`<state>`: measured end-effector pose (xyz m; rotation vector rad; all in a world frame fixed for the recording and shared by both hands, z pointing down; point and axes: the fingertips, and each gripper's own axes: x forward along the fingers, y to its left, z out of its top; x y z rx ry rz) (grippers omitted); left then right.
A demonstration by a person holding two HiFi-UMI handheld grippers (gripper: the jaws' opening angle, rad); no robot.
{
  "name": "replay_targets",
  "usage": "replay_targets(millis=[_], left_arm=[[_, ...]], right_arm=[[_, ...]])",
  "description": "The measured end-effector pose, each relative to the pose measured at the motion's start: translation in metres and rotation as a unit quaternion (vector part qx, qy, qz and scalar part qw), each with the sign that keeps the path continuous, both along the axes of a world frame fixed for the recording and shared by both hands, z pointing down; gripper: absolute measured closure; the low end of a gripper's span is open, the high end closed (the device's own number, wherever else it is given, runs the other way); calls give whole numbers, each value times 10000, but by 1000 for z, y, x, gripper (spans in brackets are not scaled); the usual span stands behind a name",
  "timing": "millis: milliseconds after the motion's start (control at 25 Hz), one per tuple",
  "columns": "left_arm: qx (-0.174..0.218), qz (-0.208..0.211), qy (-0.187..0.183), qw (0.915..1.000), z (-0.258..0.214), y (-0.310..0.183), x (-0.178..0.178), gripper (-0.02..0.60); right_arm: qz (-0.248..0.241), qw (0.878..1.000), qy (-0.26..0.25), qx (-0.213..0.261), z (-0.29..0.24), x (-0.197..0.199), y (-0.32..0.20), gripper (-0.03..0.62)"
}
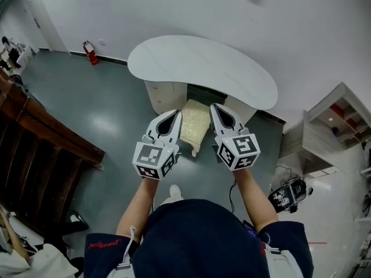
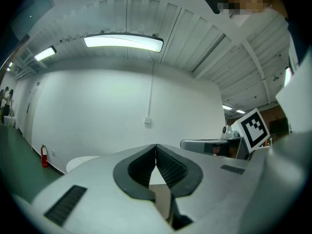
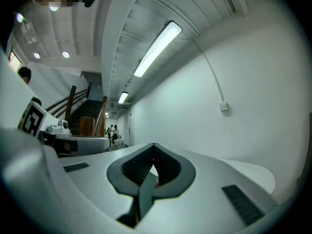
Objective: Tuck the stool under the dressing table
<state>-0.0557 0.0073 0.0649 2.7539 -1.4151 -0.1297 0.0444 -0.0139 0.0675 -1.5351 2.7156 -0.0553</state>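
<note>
At kidney-shaped table (image 1: 197, 62), fuzzy cream stool (image 1: 195, 120)

This was a large, bare indoor hall, more a test studio than a lived-in home. A glossy grey-green floor (image 1: 110, 120) met plain white walls (image 1: 174, 10), with a red fire extinguisher (image 1: 90, 53) at the skirting. A dark wooden staircase (image 1: 40, 155) rose at the left. Strip lights (image 2: 123, 42) hung under a ribbed ceiling (image 2: 204, 38). A white kidney-shaped surface (image 1: 203, 68) stood against the wall, with an open shelf unit (image 1: 339, 120) and cabled equipment (image 1: 287, 194) on the floor nearby.
</note>
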Motion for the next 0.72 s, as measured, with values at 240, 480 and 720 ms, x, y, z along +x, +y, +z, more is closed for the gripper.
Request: replay_targets(millis=[240,480,720], left_arm=[[-61,93,48,9999,3,-21,-10,565],[-64,229,121,9996,7,-38,-19,565],[-108,406,115,9991,17,-54,-27,565]], right_arm=[[57,10000,53,-53,3,-12,-19,582],[148,9998,90,-110,9,-24,-37,582],[292,9994,130,-139,17,-33,-52,582]])
